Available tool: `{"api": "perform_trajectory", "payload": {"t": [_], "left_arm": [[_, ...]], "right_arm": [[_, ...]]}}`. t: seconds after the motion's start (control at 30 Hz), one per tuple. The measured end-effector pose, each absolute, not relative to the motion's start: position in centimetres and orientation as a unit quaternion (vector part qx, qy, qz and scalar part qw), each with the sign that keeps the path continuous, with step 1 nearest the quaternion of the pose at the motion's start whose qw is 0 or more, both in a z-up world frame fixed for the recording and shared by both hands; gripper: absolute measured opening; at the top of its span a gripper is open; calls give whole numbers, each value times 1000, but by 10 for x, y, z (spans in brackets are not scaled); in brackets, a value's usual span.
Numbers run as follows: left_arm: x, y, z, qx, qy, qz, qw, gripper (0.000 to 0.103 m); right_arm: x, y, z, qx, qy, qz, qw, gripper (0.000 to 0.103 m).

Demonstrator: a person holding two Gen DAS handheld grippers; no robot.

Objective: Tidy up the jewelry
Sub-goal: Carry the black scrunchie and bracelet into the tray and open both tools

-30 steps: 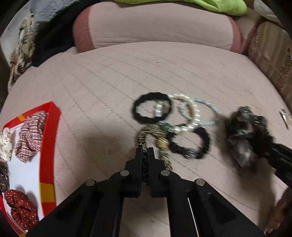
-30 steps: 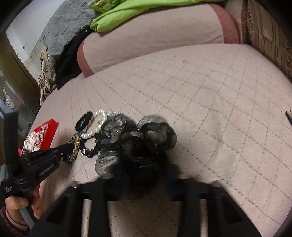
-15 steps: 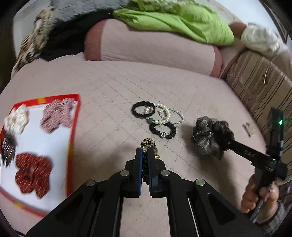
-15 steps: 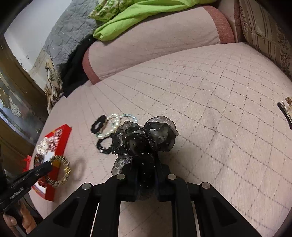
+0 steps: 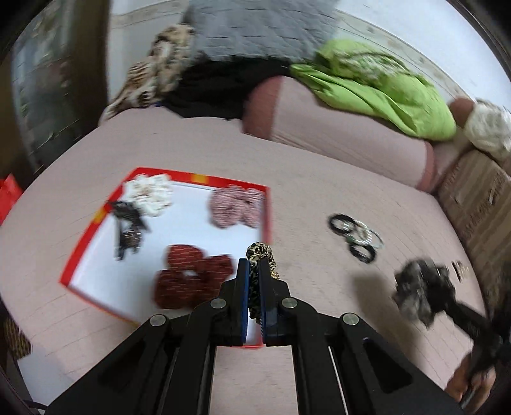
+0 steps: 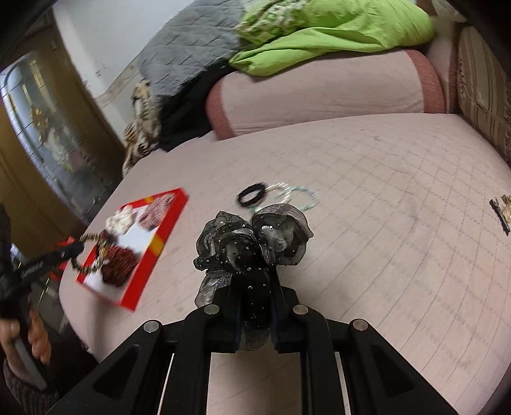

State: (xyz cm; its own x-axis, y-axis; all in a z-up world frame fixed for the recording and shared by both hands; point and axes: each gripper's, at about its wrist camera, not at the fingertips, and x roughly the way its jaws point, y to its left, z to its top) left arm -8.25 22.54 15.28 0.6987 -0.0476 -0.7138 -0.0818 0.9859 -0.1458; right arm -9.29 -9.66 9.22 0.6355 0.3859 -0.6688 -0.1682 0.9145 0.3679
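Observation:
My left gripper (image 5: 253, 271) is shut on a gold-and-black patterned bracelet (image 5: 260, 252) and holds it in the air above the right edge of the red tray (image 5: 267, 210). The tray holds a dark red scrunchie (image 5: 188, 274), a striped one (image 5: 234, 206), a white one (image 5: 148, 194) and a black clip (image 5: 126, 228). My right gripper (image 6: 254, 287) is shut on a black sheer scrunchie (image 6: 252, 239) and holds it above the bed. A black hair band (image 6: 250, 193) and bead bracelets (image 6: 297, 194) lie on the bed beyond it.
The pink quilted bed cover (image 6: 383, 223) fills the scene. A pink bolster (image 6: 319, 92), a green blanket (image 6: 335, 28) and a grey quilt (image 5: 255, 28) lie at the back. A hair clip (image 6: 501, 214) lies at the right. The bed's edge is left of the tray.
My left gripper lifted the patterned bracelet off the bed and carried it left over the tray. My right gripper lifted the black scrunchie and moved it left toward the tray.

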Motion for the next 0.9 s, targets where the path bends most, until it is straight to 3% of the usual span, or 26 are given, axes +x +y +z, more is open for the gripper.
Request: {"api": "perform_trajectory", "payload": {"t": [0.4, 0.9], "left_arm": [[-102, 311, 153, -121, 375, 71, 916, 5], [-67, 372, 110, -136, 420, 95, 892, 5]], "right_arm": [[-110, -14, 108, 66, 420, 216, 879, 15], [-86, 112, 117, -15, 443, 282, 851, 15]]}}
